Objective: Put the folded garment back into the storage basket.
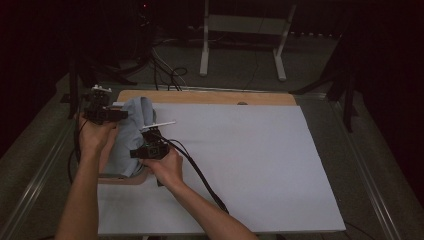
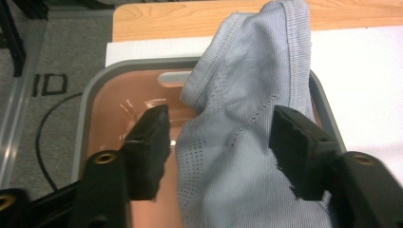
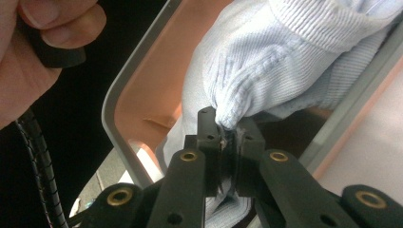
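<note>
A bin (image 1: 118, 176) sits at the desk's (image 1: 250, 160) left edge. A shirt (image 1: 134, 120) lies partly in the bin, draped over its far rim. Behind the desk stands a frame (image 1: 245, 30) on the floor.

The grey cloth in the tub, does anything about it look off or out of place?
Yes. The pale grey knit cloth is only partly inside the peach plastic tub with the grey rim; it drapes over the rim onto the white table cover. The right gripper pinches an edge; the left gripper straddles it, open.
</note>
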Available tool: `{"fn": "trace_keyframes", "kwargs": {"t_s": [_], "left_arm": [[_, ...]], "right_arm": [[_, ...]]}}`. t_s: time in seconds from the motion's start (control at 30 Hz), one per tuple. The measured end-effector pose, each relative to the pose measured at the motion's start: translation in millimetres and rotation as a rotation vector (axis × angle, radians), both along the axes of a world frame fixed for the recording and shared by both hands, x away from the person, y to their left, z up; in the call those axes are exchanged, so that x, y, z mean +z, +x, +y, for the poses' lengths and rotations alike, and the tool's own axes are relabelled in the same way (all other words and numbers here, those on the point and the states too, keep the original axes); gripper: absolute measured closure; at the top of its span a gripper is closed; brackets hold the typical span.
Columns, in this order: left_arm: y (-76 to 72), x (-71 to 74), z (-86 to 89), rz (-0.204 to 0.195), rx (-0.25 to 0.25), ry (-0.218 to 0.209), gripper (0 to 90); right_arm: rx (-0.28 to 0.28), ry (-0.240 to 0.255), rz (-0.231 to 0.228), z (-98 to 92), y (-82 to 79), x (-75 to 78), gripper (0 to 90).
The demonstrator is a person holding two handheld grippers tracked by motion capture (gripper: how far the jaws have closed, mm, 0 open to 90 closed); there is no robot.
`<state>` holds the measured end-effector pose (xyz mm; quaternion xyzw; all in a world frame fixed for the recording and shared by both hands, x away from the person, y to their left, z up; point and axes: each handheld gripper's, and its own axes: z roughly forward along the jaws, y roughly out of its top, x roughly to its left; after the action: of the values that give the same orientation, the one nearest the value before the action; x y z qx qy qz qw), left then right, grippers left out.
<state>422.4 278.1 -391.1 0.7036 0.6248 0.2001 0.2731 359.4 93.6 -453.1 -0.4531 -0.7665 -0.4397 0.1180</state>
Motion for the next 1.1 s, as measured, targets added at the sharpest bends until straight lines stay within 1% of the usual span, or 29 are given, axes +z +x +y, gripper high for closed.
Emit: {"fn": "trace_keyframes", "kwargs": {"t_s": [0.17, 0.3, 0.43, 0.53, 0.6, 0.8, 0.83, 0.87, 0.97, 1.03, 1.1], "left_arm": [[0.6, -1.3, -7.9, -0.014, -0.036, -0.007, 36.9], [1.7, -4.5, -18.8, -0.016, -0.078, -0.014, 40.8], [2.9, -11.7, -30.8, 0.001, -0.118, -0.007, 43.9], [3.4, -19.5, -36.4, 0.027, -0.135, 0.001, 48.0], [3.2, -24.7, -37.3, 0.044, -0.145, -0.002, 50.6], [0.1, -38.4, -32.5, 0.085, -0.143, -0.013, 55.6], [0.1, -38.4, -32.5, 0.085, -0.143, -0.013, 56.0], [-0.8, -41.9, -30.8, 0.101, -0.147, -0.010, 56.0], [-1.1, -44.4, -28.8, 0.114, -0.145, -0.006, 57.5], [-1.0, -45.7, -27.2, 0.125, -0.133, 0.001, 58.5], [-1.4, -47.4, -24.3, 0.130, -0.126, -0.002, 59.3]], "right_arm": [[0.000, 0.001, 0.001, -0.2, 0.6, -0.5, 84.5], [-0.001, 0.002, 0.002, -0.4, 1.8, -1.6, 84.4], [-0.004, -0.001, 0.004, -0.9, 3.2, -3.4, 84.4], [-0.008, -0.007, 0.003, -1.7, 3.8, -5.4, 84.3], [-0.010, -0.008, 0.006, -1.9, 4.1, -5.9, 84.3], [-0.014, -0.011, 0.008, -2.1, 4.5, -7.2, 84.2], [-0.014, -0.011, 0.008, -2.1, 4.5, -7.2, 84.2], [-0.014, -0.011, 0.008, -1.8, 4.6, -7.5, 84.1], [-0.014, -0.020, 0.009, -1.1, 5.3, -10.3, 84.0], [-0.016, -0.023, 0.010, -0.5, 5.1, -10.8, 83.9], [-0.016, -0.026, 0.005, -0.5, 5.0, -10.9, 83.8]]}}
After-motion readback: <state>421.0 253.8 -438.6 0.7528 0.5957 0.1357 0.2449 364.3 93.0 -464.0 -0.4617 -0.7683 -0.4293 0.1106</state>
